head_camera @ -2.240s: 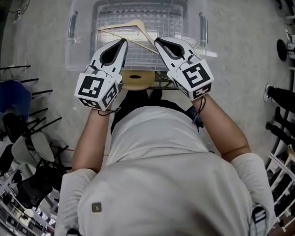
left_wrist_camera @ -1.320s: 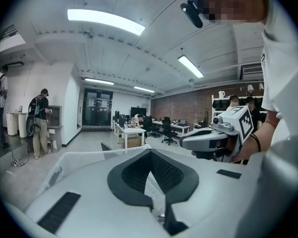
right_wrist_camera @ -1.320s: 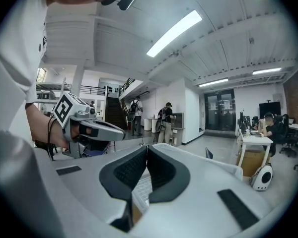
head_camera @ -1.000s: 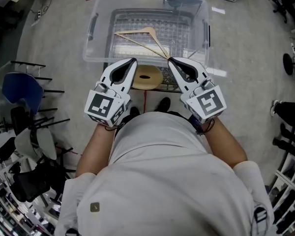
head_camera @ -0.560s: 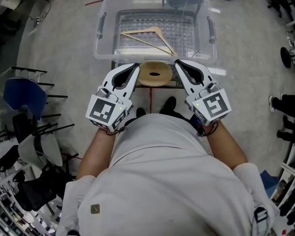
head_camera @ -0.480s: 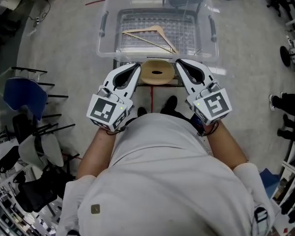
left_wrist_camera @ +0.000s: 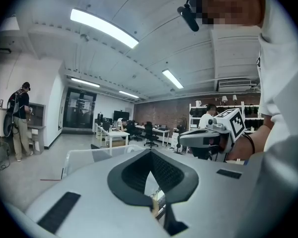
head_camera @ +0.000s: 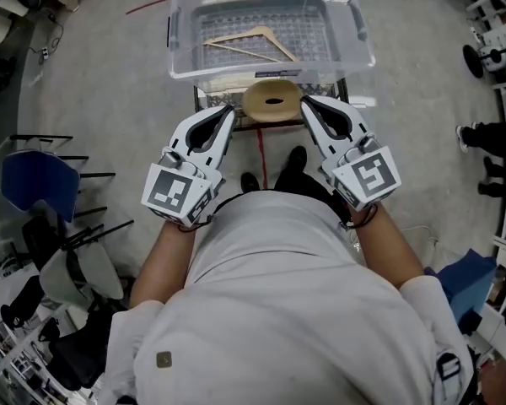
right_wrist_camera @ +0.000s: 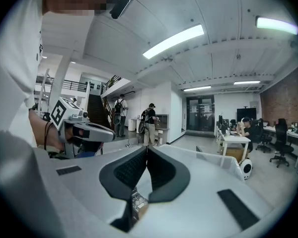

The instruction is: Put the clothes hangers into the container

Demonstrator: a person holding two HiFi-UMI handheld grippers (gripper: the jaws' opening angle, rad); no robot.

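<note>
The left claw (head_camera: 227,110) and right claw (head_camera: 306,102), both shut and empty, have drawn back from the container (head_camera: 179,25), so the hanger (head_camera: 251,42) inside looks delivered.

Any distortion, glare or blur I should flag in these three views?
Head view: sharp and evenly lit, with a mild wide-angle bend; the clear container shows pale reflections, yet the hanger inside reads cleanly. Left gripper view: strong fisheye, dark corners, ceiling light strip blown out. Right gripper view: the same fisheye and vignette, ceiling light clipped too.
</note>
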